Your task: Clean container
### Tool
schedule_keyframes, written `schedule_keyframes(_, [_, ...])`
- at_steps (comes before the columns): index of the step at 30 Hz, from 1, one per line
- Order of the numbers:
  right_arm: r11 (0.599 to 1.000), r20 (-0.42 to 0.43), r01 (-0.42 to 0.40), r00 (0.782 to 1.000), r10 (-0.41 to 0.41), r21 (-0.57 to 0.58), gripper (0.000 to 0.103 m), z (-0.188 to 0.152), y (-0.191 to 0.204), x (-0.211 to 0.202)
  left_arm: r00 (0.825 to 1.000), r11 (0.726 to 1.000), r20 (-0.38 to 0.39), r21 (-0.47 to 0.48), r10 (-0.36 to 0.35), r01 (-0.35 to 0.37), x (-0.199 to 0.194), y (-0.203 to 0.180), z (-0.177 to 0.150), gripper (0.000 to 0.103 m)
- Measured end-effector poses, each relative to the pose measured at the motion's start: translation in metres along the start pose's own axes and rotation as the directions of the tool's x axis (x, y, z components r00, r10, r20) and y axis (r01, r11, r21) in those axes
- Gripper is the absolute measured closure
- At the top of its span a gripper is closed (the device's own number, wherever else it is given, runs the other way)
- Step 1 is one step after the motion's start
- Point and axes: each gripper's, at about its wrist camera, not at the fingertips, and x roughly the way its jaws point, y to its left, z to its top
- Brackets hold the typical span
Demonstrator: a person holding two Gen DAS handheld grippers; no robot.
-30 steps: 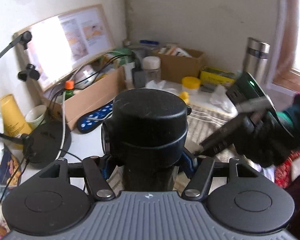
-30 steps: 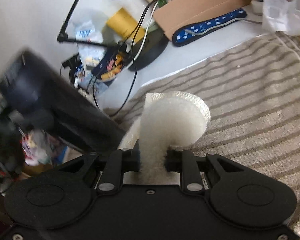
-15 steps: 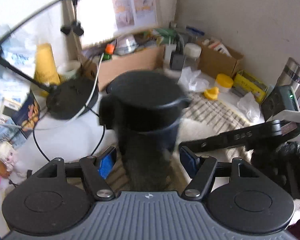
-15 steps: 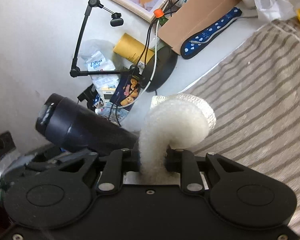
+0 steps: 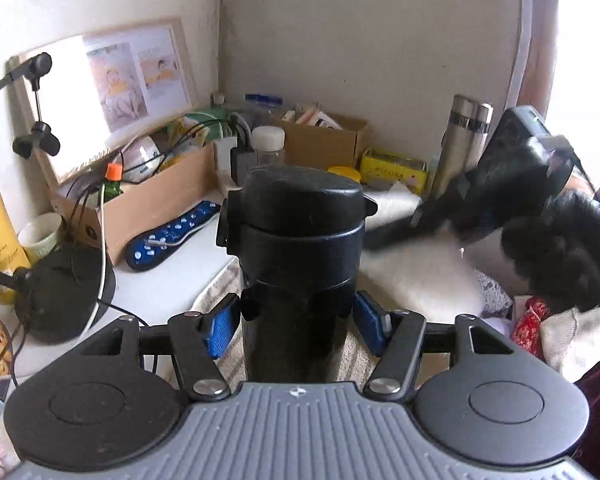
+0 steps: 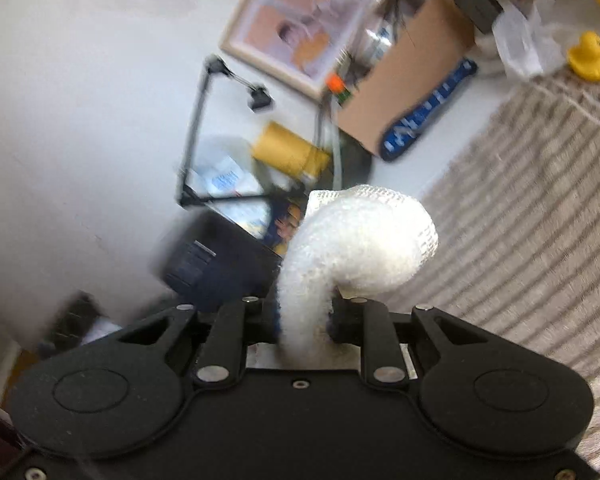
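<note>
Left gripper (image 5: pixel 298 316) clamped on upright black container (image 5: pixel 296 248); right gripper (image 6: pixel 304 320) clamped on white sponge (image 6: pixel 356 248), just right of container

We are seeing the left gripper (image 5: pixel 296 312) across the bottom of its frame: a ribbed grey housing with a small white emblem, two round black discs, silver screw heads, and blue finger pads (image 5: pixel 219 326). The right gripper (image 6: pixel 306 316) is showing all black, with matching discs and silver screws. At the right edge of the left view, a fuzzy black glove (image 5: pixel 560 248) is showing.
</note>
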Motion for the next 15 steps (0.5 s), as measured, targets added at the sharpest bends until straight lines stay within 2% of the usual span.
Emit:
schedule_keyframes(1, [1.0,0.014,-0.009,1.0,0.009,0.005,0.084,0.001,0.003,-0.004,1.0,1.0,-0.002,-0.003,-0.001,0.001,-0.001,0.001,0.0,0.042])
schedule_keyframes(4, [0.994,0.07,-0.112,0.991,0.111,0.005,0.084,0.017,0.014,-0.012,1.0,1.0,0.004,0.019,-0.004,0.004,-0.003,-0.003,-0.004,0.042])
schedule_keyframes(8, [0.98,0.086,-0.2,0.976,0.198,0.01,0.084,0.026,0.027,-0.007,1.0,1.0,0.024,0.012,0.004,-0.004,-0.009,-0.005,-0.013,0.042])
schedule_keyframes(11, [0.976,0.045,-0.215,0.976,0.214,0.021,0.084,0.025,0.025,0.006,0.999,1.0,0.033,-0.014,0.017,-0.016,-0.019,-0.003,-0.021,0.042])
schedule_keyframes(15, [0.978,-0.005,-0.189,0.982,0.19,0.083,0.084,0.01,0.006,0.02,0.999,0.999,0.038,-0.034,0.032,-0.031,-0.03,-0.003,-0.029,0.042])
